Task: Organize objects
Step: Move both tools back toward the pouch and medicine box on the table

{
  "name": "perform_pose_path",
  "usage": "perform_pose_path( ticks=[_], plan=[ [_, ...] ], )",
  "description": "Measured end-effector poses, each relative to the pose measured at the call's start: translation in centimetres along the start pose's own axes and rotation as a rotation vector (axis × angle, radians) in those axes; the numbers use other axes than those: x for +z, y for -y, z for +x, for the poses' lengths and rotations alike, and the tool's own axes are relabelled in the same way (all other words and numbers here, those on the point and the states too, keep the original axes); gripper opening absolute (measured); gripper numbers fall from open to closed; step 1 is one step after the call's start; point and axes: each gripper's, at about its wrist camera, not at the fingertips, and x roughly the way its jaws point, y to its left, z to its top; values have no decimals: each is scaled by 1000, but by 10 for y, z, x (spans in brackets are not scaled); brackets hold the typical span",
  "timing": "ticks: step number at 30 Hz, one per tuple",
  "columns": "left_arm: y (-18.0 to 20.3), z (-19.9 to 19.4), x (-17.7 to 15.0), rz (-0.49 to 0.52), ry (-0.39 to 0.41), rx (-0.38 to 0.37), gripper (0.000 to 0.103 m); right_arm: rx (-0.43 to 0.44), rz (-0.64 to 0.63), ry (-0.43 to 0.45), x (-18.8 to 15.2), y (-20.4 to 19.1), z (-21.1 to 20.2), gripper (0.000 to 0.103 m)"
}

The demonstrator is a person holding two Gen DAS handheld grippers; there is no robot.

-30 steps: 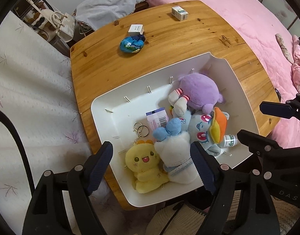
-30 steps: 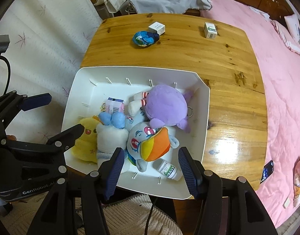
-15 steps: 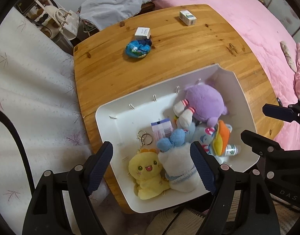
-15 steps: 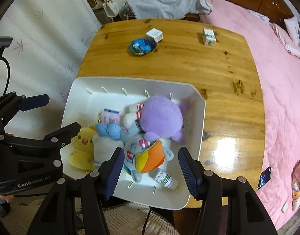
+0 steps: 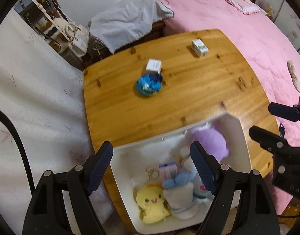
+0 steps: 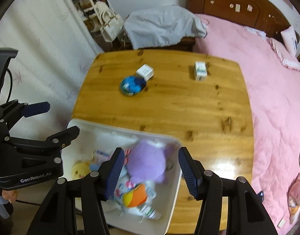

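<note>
bin (image 5: 243, 137) sits at the near end of your table (image 5: 181, 98), white, and it's already stuffed: yellow plush (image 5: 150, 200) in the near corner, white plush (image 5: 179, 195) with blue ears right beside it, purple plush (image 6: 146, 161) toward the far side, an orange-beaked plush (image 6: 135, 194) touching the purple one, a small bottle (image 6: 150, 212) by the near wall, plus a little pink box (image 5: 168, 169) and key rings (image 5: 152, 173) on the floor of it.

your left gripper (image 5: 151, 165) hangs above the bin's left part with its jaws spread wide and nothing between the pads. your right gripper (image 6: 150, 169) hovers over the purple plush with a narrower gap, but its pads aren't touching anything either, so both are empty.

what's not in the bin: a blue pouch (image 5: 149, 85) mid-table, a white box (image 5: 153, 66) just behind and touching it, and a second box (image 5: 199, 48) with green print well apart to the right near the far edge.

grey cloth (image 6: 163, 26) is draped over furniture past the table, pink bed (image 6: 267, 90) runs along the right, white handbag (image 6: 110, 24) in the back corner. both views are a bit blurry.
</note>
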Motion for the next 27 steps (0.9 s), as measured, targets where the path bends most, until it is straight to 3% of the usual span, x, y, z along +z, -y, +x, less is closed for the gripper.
perform_pose_path(
  ticks=[15, 22, 27],
  plan=[
    [-2, 18, 81, -113, 67, 61, 84, -46, 71, 79, 102, 75, 27, 58],
    [-15, 58, 106, -206, 36, 84, 84, -91, 109, 99, 149, 109, 70, 58],
    [-37, 94, 116, -328, 0, 82, 84, -114, 163, 59, 174, 135, 122, 58]
  ],
)
